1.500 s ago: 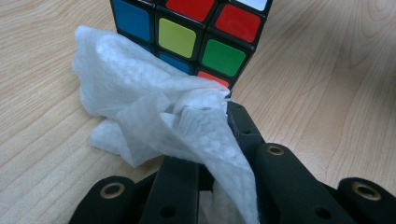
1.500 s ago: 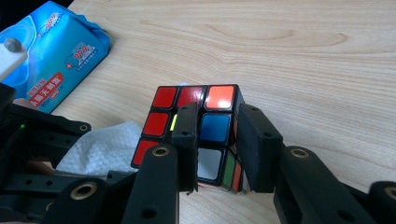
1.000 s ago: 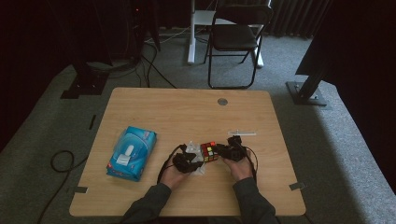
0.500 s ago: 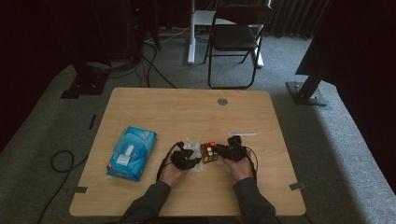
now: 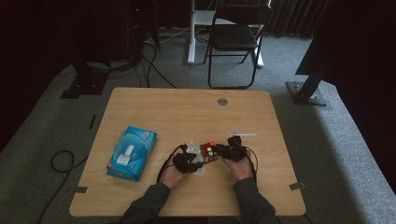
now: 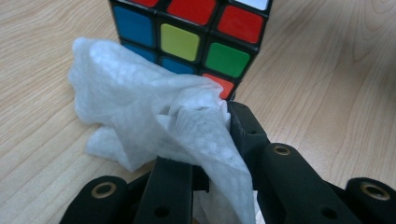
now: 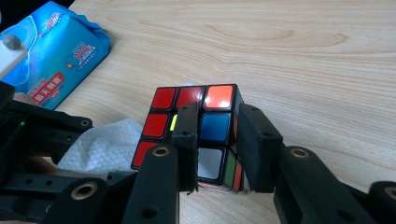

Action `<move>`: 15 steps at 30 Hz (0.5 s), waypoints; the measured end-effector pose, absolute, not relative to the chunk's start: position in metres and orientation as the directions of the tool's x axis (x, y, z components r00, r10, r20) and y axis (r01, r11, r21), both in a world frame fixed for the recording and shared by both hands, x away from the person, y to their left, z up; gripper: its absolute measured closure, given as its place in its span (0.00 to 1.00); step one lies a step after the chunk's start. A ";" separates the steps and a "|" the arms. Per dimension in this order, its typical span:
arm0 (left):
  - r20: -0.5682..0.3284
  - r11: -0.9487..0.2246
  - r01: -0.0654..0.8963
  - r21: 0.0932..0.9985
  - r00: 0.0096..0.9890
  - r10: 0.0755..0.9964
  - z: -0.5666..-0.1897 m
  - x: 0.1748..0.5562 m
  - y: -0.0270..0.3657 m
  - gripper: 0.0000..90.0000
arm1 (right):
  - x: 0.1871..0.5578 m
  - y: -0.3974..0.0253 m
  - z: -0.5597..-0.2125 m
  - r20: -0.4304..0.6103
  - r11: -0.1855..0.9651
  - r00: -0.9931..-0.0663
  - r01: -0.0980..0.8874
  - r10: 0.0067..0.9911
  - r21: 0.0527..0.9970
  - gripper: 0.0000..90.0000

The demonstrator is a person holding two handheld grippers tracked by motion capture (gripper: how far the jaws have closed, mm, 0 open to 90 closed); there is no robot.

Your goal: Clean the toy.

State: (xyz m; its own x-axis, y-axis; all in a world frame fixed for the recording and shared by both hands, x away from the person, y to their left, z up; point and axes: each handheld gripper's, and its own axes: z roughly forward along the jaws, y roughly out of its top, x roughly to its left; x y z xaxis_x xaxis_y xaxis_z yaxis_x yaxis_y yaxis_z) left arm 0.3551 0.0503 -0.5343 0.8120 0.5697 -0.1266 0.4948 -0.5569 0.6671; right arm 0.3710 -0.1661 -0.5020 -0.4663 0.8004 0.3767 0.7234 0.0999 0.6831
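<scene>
Both grippers unmoved at cube (image 5: 209, 151)
Left gripper (image 6: 215, 140) clamps white wipe (image 6: 154, 121) against cube; right gripper (image 7: 217, 140) clamps cube's corner, cube tilted on edge

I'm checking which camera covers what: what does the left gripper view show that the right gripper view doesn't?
Left gripper view alone: its own left gripper shut on the white wipe, pressed against the cube's face with yellow and green stickers.
Right gripper view alone: the right gripper clamping a corner of the cube, and the blue wipes pack.
Both: the Rubik's cube, the wipe, and the wooden table.
</scene>
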 end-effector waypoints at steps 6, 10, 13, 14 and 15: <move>-0.121 -0.551 0.497 0.671 0.805 0.580 -0.534 0.357 0.053 0.91 | 0.371 -0.166 -0.502 0.378 0.101 -0.468 0.724 0.799 0.683 0.78; -0.129 -0.496 0.524 0.693 0.766 0.630 -0.527 0.363 0.066 0.92 | 0.371 -0.167 -0.502 0.378 0.101 -0.468 0.724 0.799 0.683 0.78; -0.118 -0.478 0.528 0.702 0.749 0.652 -0.521 0.366 0.075 0.93 | 0.372 -0.166 -0.502 0.380 0.101 -0.467 0.725 0.798 0.681 0.77; -0.118 -0.470 0.531 0.705 0.742 0.660 -0.519 0.367 0.079 0.93 | 0.372 -0.166 -0.502 0.380 0.100 -0.467 0.726 0.798 0.681 0.77; -0.118 -0.466 0.531 0.708 0.739 0.664 -0.518 0.367 0.081 0.93 | 0.372 -0.166 -0.502 0.380 0.101 -0.467 0.726 0.798 0.681 0.77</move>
